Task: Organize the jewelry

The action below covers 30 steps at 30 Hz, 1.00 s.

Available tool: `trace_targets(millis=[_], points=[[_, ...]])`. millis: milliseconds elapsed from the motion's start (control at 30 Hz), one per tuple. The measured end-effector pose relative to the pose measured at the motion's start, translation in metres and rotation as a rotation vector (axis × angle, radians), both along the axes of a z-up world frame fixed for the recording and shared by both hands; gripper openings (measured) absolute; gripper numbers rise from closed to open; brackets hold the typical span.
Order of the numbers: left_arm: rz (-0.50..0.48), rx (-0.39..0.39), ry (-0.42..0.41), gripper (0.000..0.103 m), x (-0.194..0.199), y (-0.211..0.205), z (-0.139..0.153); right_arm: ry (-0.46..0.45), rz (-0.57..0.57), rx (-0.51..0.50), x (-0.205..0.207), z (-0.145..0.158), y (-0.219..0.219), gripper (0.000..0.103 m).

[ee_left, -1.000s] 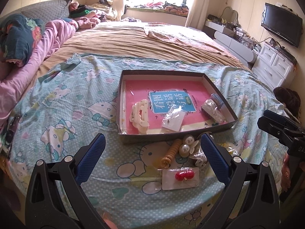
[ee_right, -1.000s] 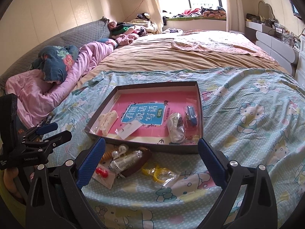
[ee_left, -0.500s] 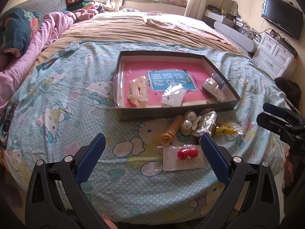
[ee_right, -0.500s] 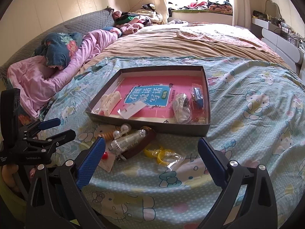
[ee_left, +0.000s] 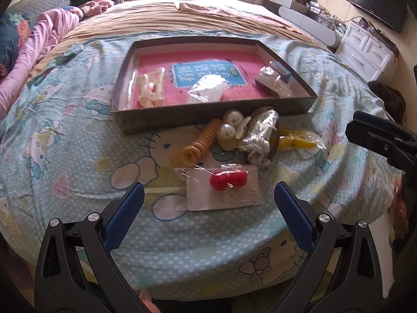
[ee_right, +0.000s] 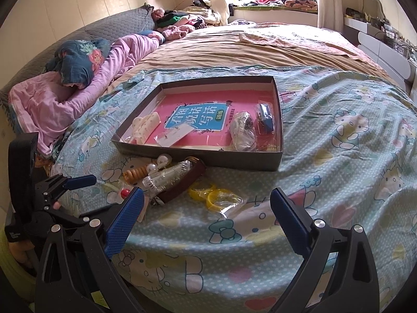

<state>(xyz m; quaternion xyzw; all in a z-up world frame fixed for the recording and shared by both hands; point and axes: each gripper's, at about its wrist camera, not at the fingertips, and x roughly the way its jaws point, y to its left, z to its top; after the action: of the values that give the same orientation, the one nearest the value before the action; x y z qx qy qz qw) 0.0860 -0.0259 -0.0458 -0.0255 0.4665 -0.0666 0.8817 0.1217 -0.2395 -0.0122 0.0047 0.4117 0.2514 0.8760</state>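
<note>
Left gripper [ee_left: 208,198]: spread wide, blue pads apart, nothing between them; hovering low over the near edge of the bed, aimed at the red earrings on a white card [ee_left: 228,180] in a clear sleeve. Card flat on the cartoon-cat bedsheet [ee_left: 65,135], just beyond the fingertips.

Right gripper [ee_right: 206,206]: also spread wide and empty, above the sheet near a clear bag of yellow rings [ee_right: 216,199].

Loose cluster on the sheet, just in front of the shallow dark box [ee_left: 208,116]:
- orange coiled hair tie [ee_left: 200,143], lying slanted
- pearl-topped pieces [ee_left: 229,130], touching the coil's right side
- clear-wrapped silvery piece [ee_left: 260,135] lying on a dark brown item [ee_right: 182,182]
- yellow rings, right of that bundle

Inside the box, on a pink book with a blue title panel [ee_left: 208,74]:
- cream hair claw [ee_left: 152,88] at left
- small clear packet [ee_left: 208,91] near centre front
- bagged dark piece [ee_right: 242,130] and a blue item in plastic [ee_right: 265,117] at right

Far side of the bed: tan blanket [ee_right: 234,52], pink bedding [ee_right: 78,88] along the left. White drawers [ee_left: 365,52] and wall-mounted TV [ee_left: 378,0] to the right.
</note>
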Motion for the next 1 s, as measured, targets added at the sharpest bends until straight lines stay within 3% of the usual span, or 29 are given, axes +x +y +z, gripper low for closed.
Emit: trace_targets(millis=[500,700,1000], points=[[0.004,0.021,0.033,0.093,0.013,-0.016,-0.025,0.038,0.021,0.008,0.007,-0.015,-0.003,0.097],[-0.006,0.06,0.028,0.081,0.015,-0.019,-0.03,0.029,0.067,0.012,0.012,-0.013,0.01,0.097],[-0.018,0.054,0.026,0.077,0.012,-0.013,-0.028,0.031,0.15,-0.002,0.026,-0.017,0.037,0.097]])
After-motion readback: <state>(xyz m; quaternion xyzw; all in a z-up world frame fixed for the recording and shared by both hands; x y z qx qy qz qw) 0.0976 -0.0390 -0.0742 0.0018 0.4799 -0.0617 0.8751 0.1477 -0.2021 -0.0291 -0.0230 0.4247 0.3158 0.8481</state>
